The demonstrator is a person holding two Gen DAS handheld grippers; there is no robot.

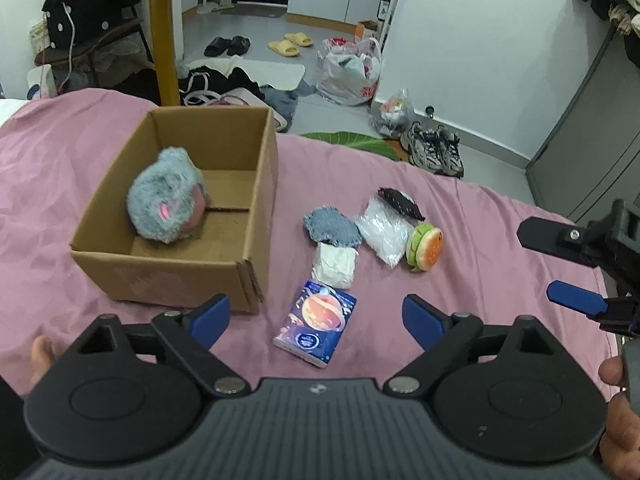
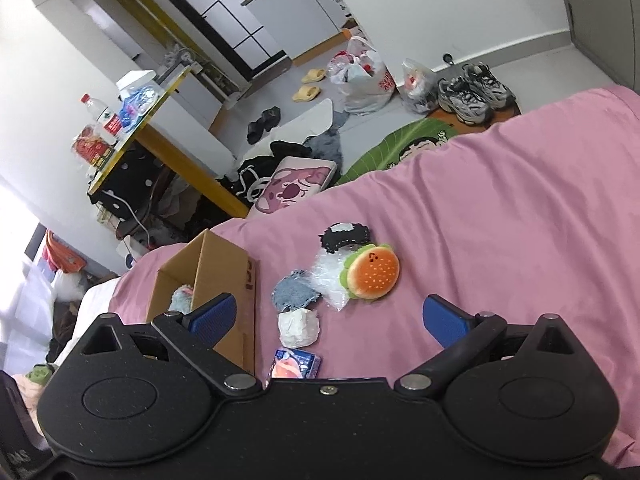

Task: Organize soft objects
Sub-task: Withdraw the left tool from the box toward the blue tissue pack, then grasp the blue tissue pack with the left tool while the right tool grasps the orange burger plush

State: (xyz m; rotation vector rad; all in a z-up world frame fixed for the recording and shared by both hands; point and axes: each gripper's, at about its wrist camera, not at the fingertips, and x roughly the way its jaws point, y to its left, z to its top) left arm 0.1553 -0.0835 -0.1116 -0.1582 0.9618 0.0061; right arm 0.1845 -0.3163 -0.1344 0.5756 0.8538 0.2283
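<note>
An open cardboard box (image 1: pixel 256 168) stands on the pink bedspread with a grey fluffy plush (image 1: pixel 168 200) inside. To its right lie a tissue pack with a planet print (image 1: pixel 316 328), a white crumpled wad (image 1: pixel 334 266), a blue-grey knitted patch (image 1: pixel 332 228), a clear plastic bag (image 1: pixel 382 232), a black studded piece (image 1: pixel 402 202) and a burger plush (image 1: pixel 425 246). My left gripper (image 1: pixel 316 316) hovers open just above the tissue pack, pads apart from it. My right gripper (image 2: pixel 332 316) is open over the white wad (image 2: pixel 298 326), with the burger plush (image 2: pixel 370 272) ahead; it also shows at the right (image 1: pixel 560 268).
The pink bedspread (image 1: pixel 460 312) ends at its far edge, beyond which the floor holds sneakers (image 1: pixel 436 152), plastic bags (image 1: pixel 352 68), slippers and clothes. A yellow table leg (image 1: pixel 164 32) stands behind the box. A grey cabinet (image 1: pixel 592 132) stands at the right.
</note>
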